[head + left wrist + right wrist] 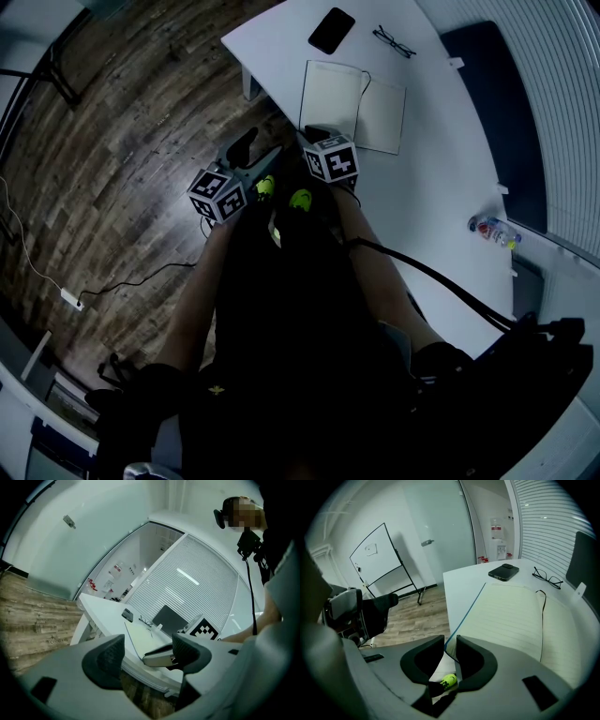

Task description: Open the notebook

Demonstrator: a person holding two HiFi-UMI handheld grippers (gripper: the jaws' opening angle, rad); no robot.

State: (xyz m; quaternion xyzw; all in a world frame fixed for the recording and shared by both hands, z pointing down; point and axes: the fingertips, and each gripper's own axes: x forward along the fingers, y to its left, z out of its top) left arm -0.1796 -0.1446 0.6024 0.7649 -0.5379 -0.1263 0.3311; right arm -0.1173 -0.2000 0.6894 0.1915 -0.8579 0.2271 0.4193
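Notebook [352, 105] lies open, cream, lined.

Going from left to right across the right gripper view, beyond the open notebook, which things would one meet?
whiteboard → phone → glasses

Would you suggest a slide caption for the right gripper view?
Right gripper, jaws slightly apart, straddles the open notebook's corner; phone and glasses lie beyond.
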